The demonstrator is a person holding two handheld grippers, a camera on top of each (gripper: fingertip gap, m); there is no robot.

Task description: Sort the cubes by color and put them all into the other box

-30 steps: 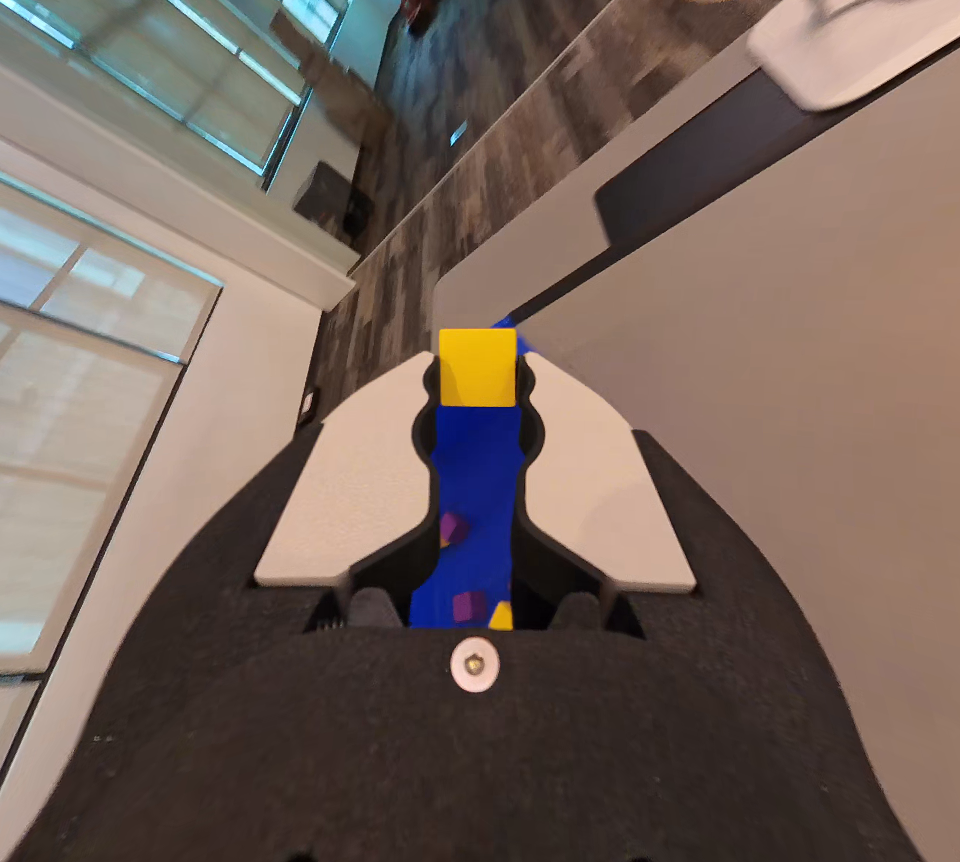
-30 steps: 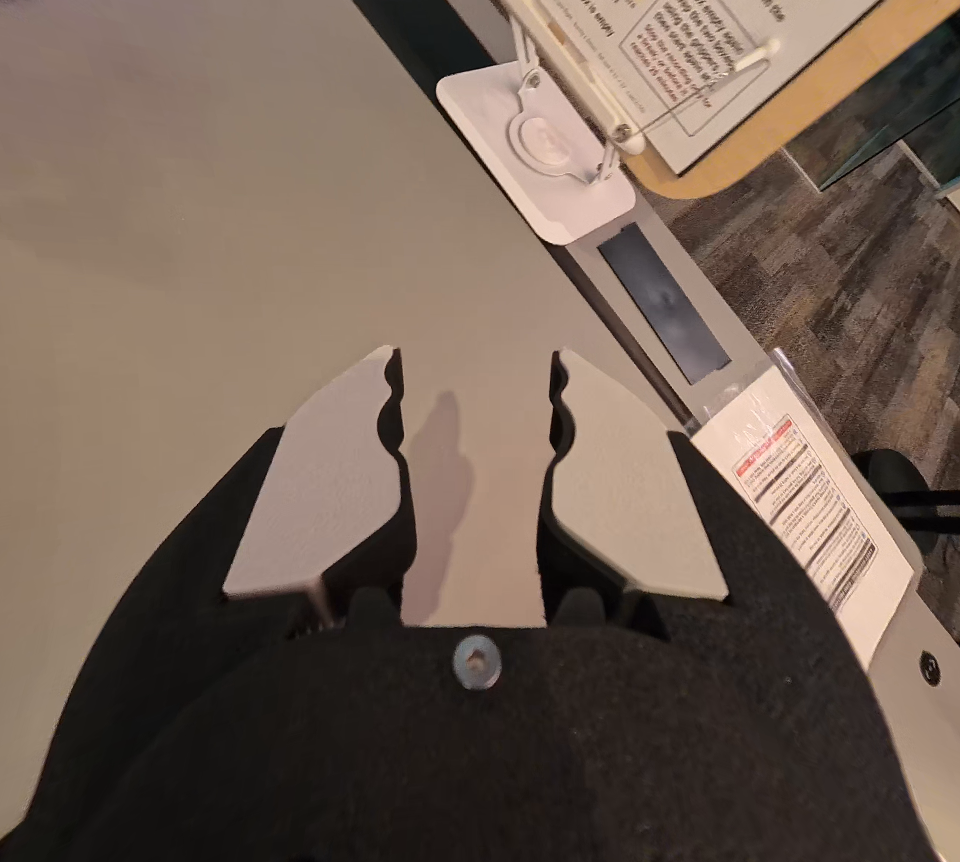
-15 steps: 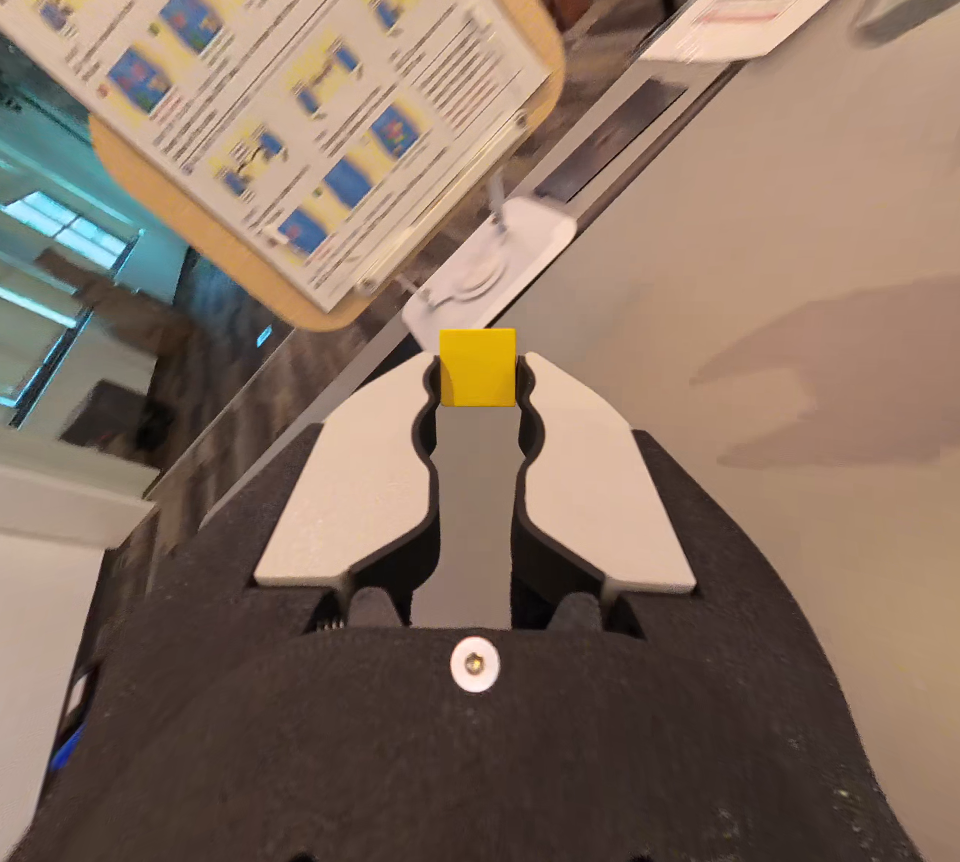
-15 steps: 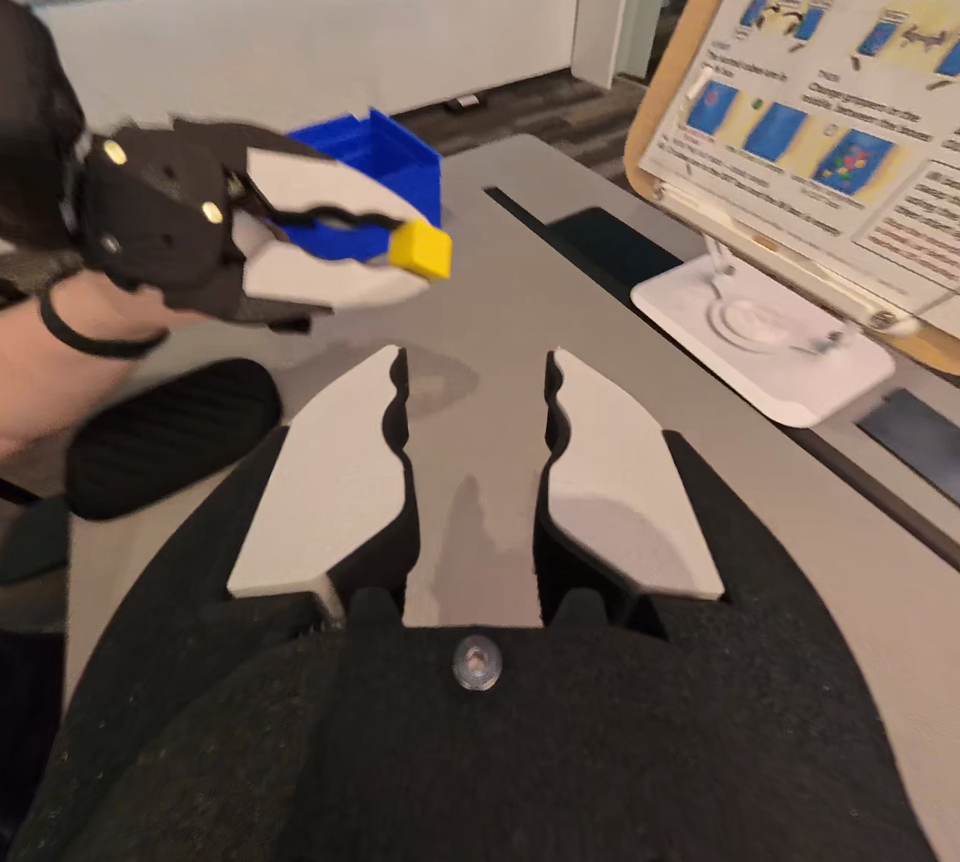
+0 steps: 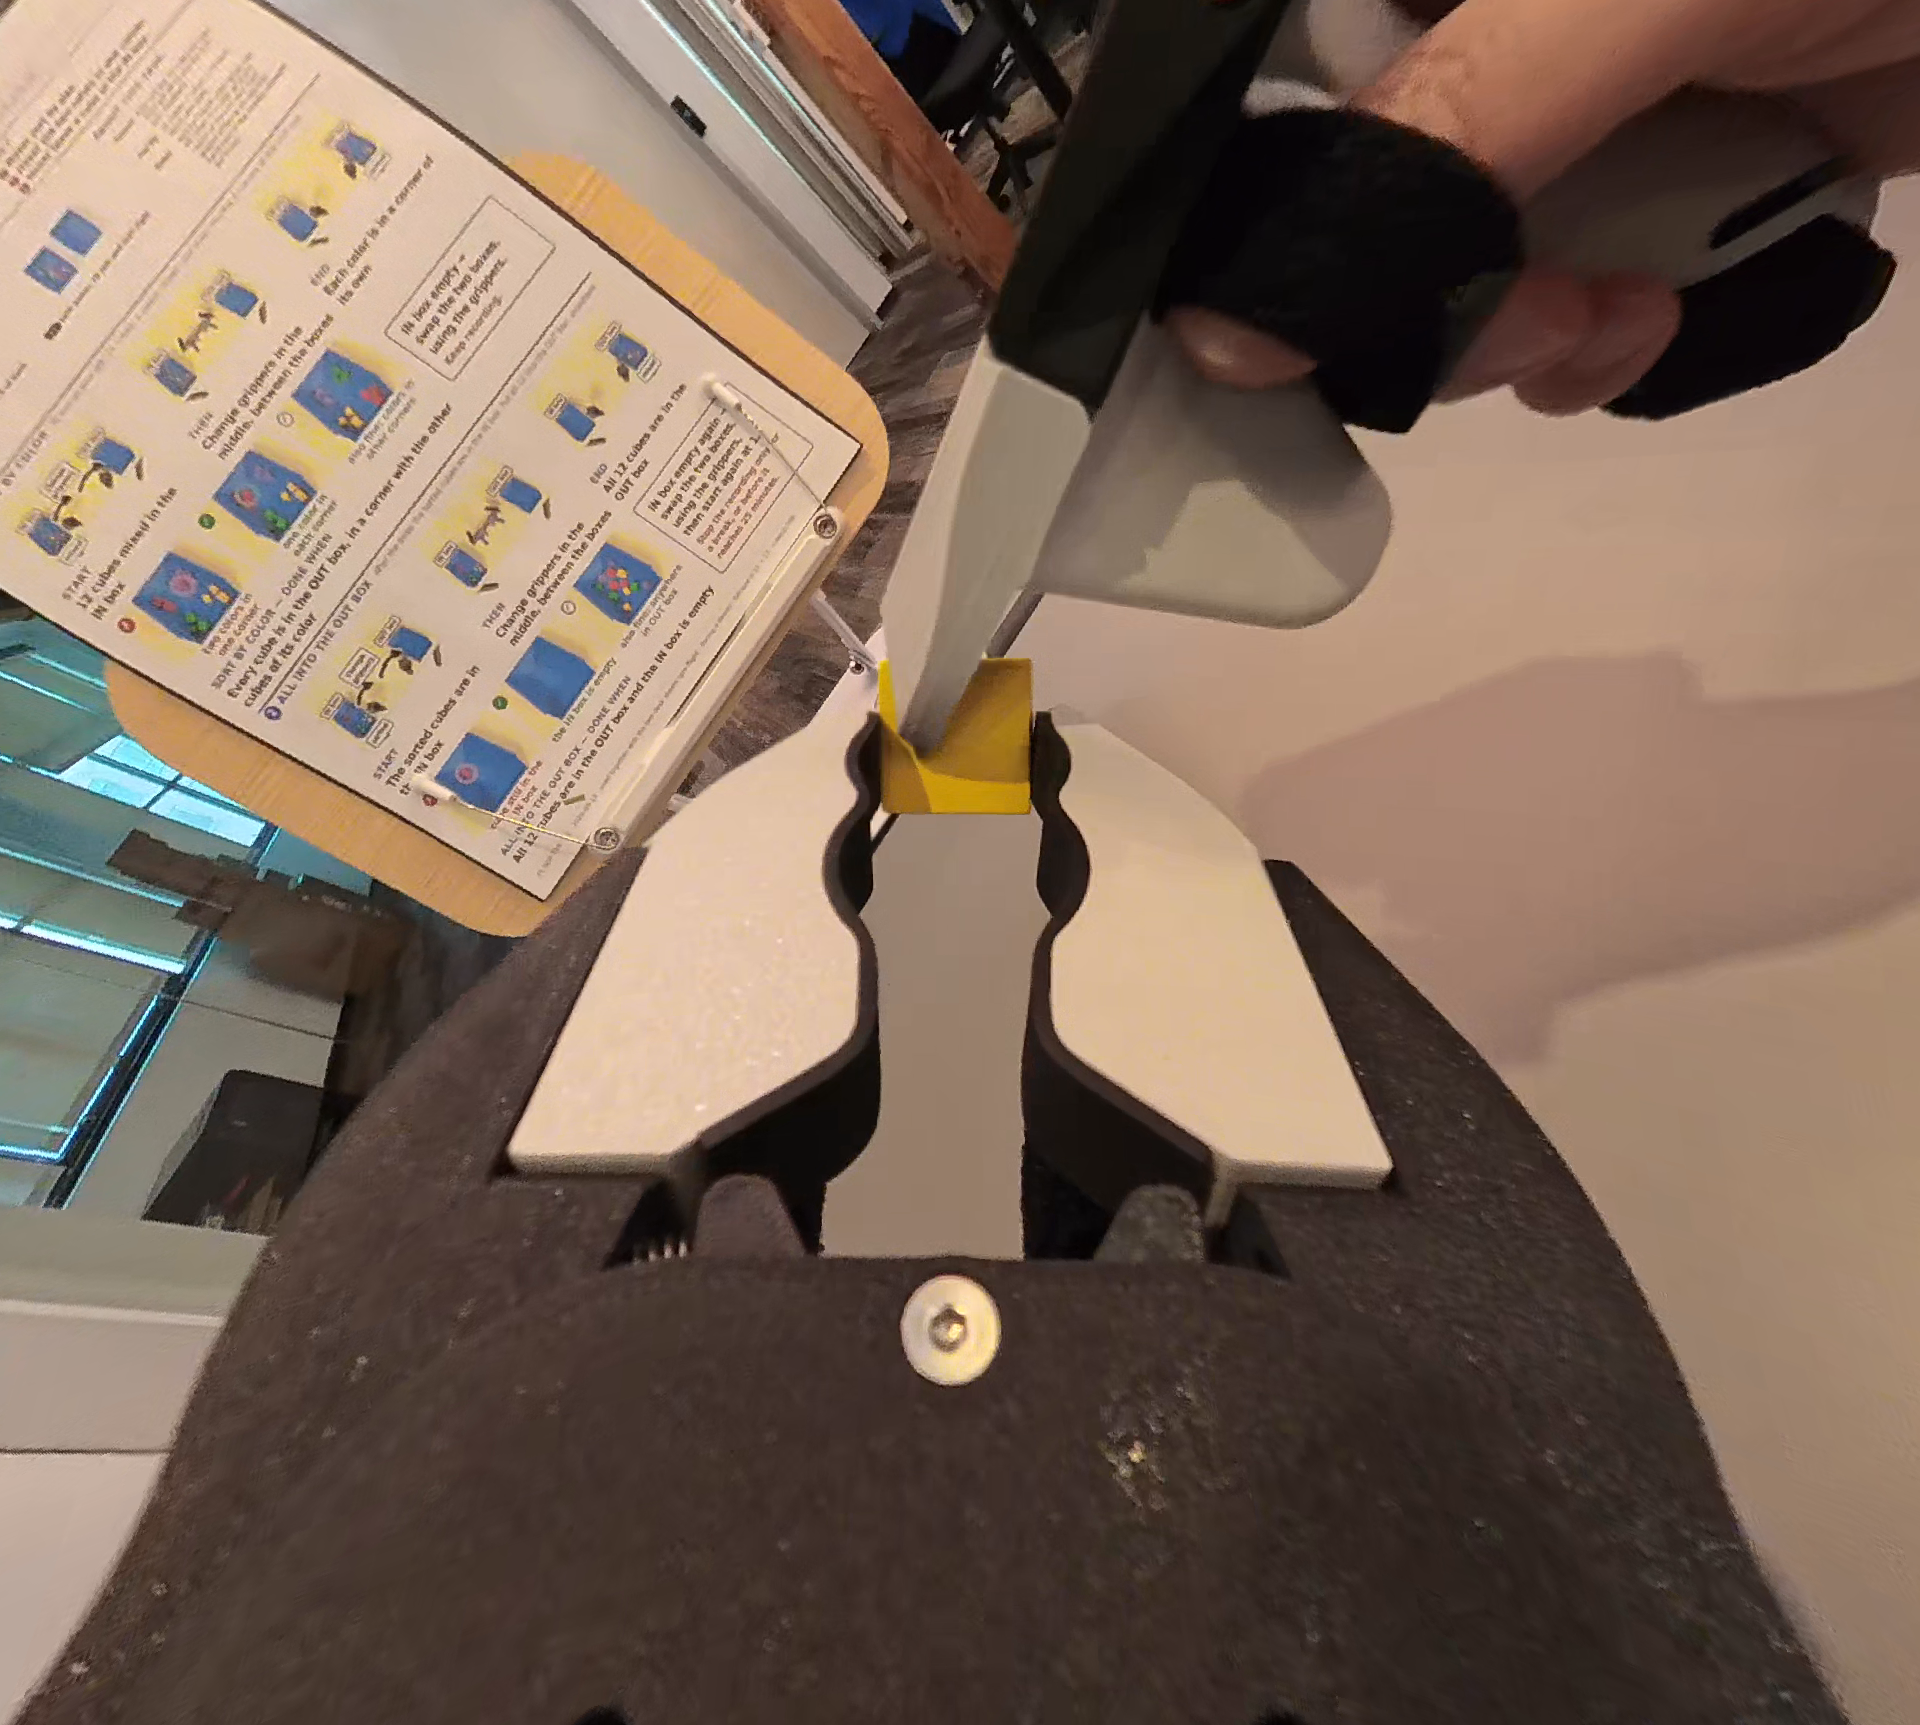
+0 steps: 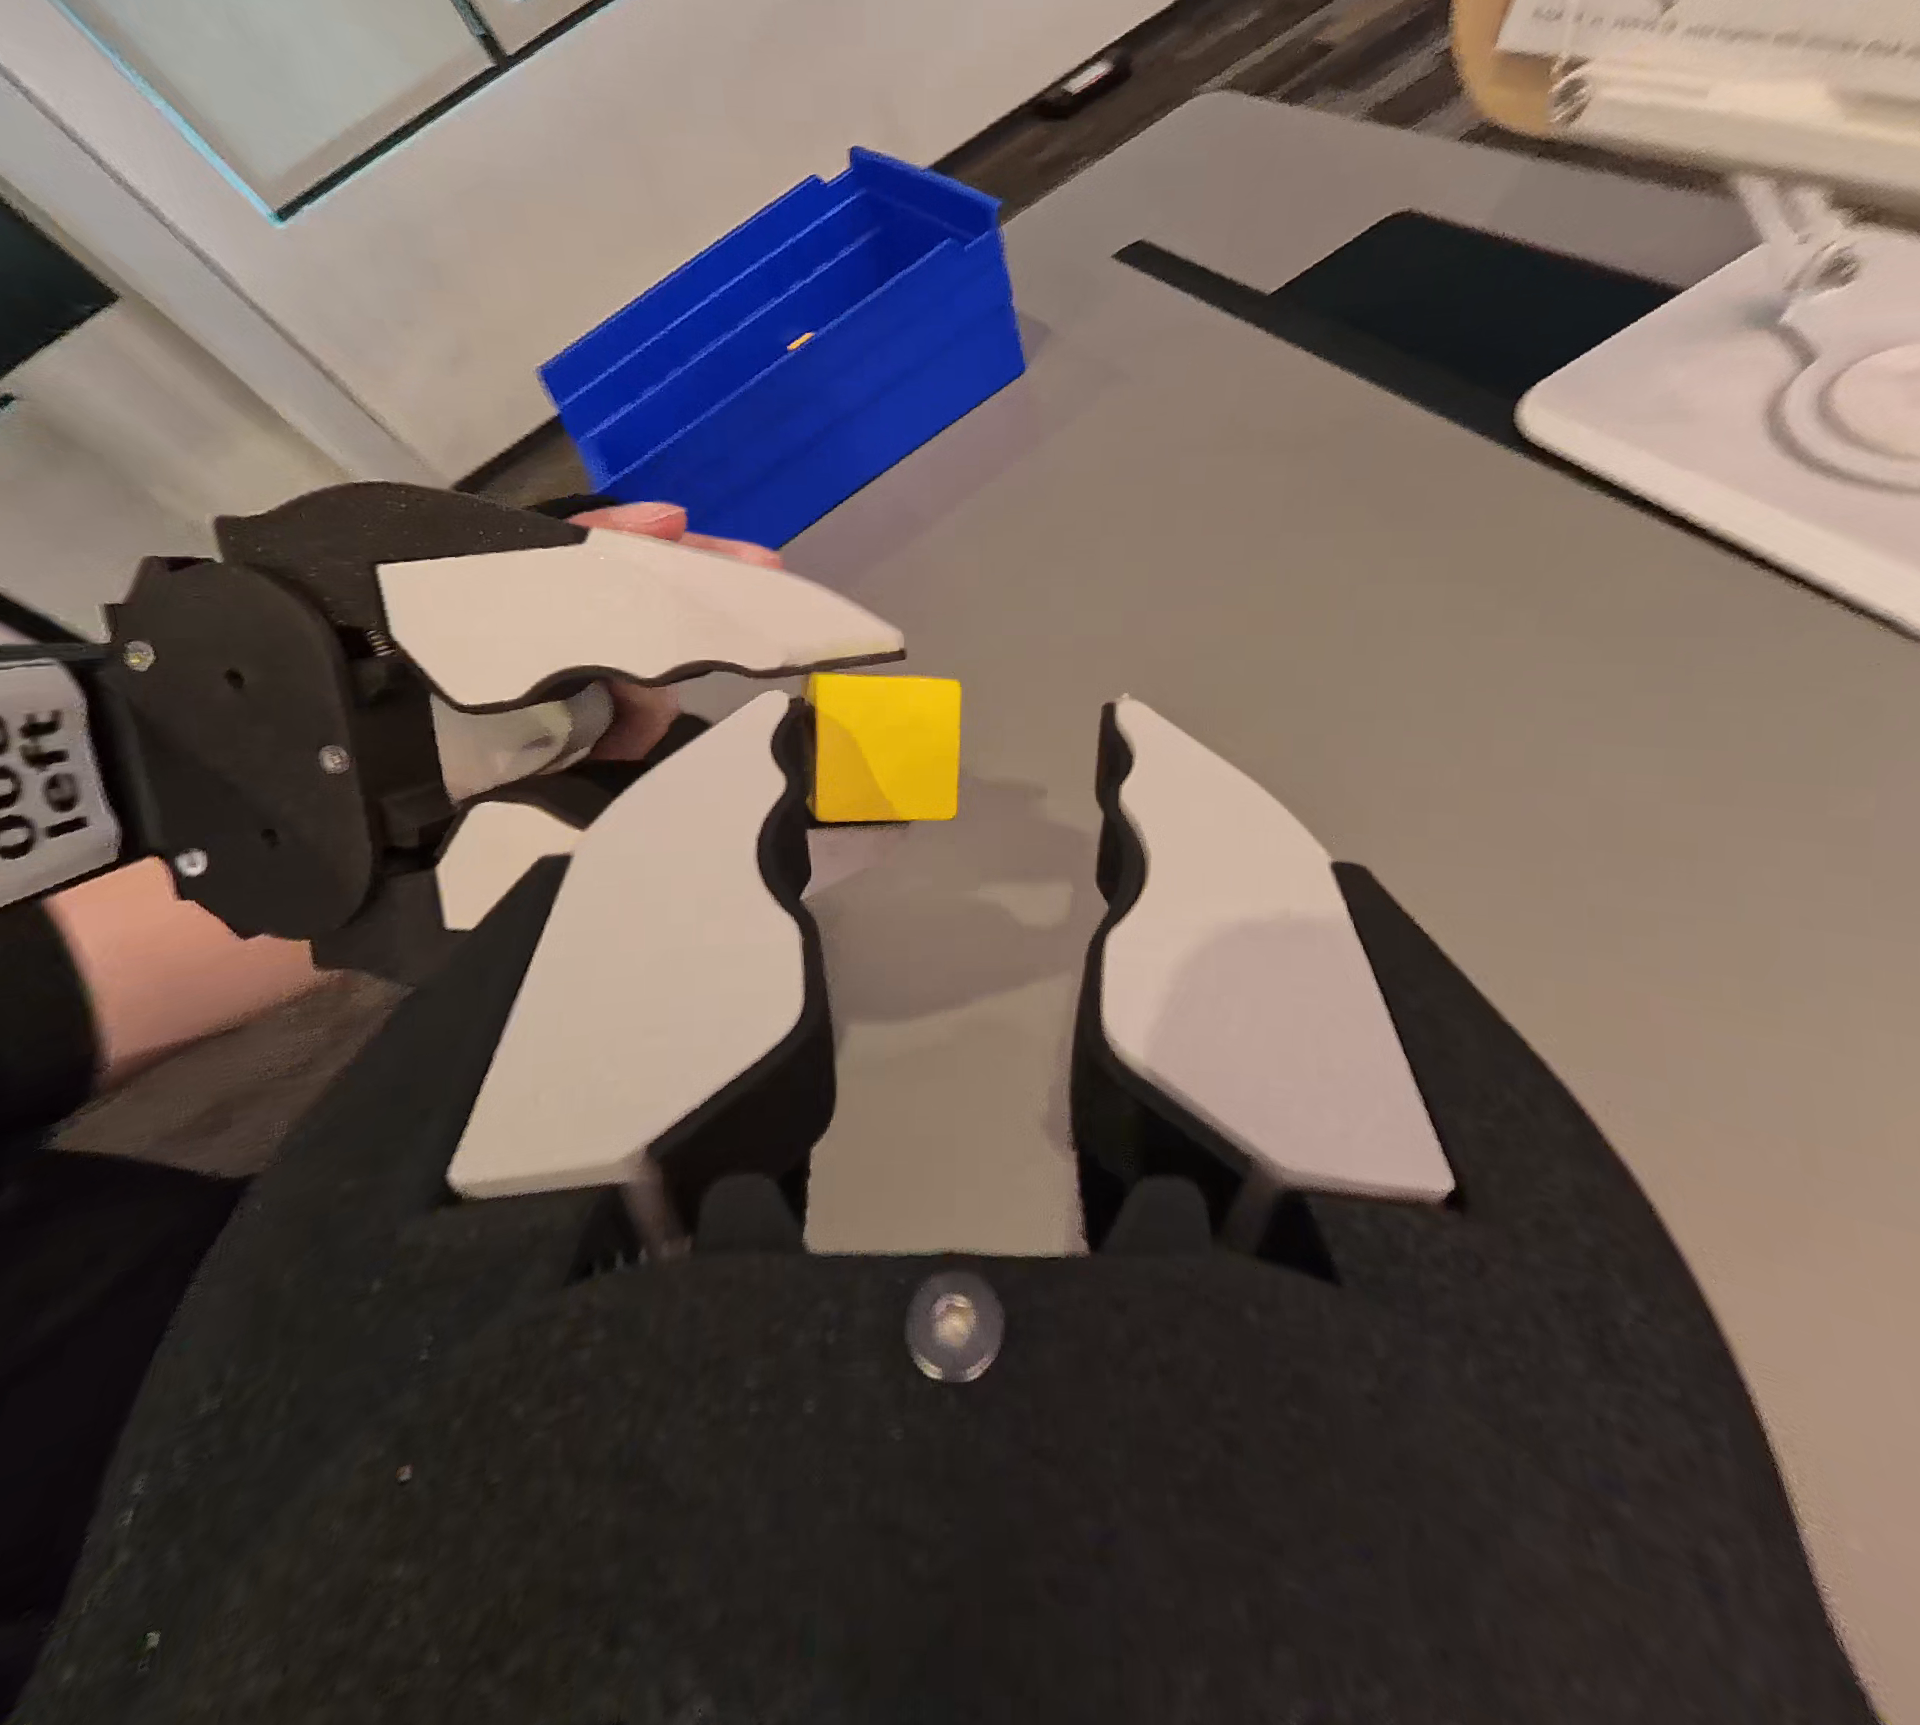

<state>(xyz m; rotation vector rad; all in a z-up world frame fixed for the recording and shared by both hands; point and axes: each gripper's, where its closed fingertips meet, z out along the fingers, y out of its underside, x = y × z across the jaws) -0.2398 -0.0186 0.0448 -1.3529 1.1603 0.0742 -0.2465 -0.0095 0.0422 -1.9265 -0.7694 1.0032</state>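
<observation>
Left gripper [image 5: 954,756] clamps a yellow cube [image 5: 971,756] at its fingertips, held above the grey table [image 6: 1351,636]. Right gripper [image 6: 945,725] is spread wide w/ the cube between its tips, touching its left finger; right finger apart. Blue box [image 6: 790,356] sits behind, farther back on the table.
</observation>
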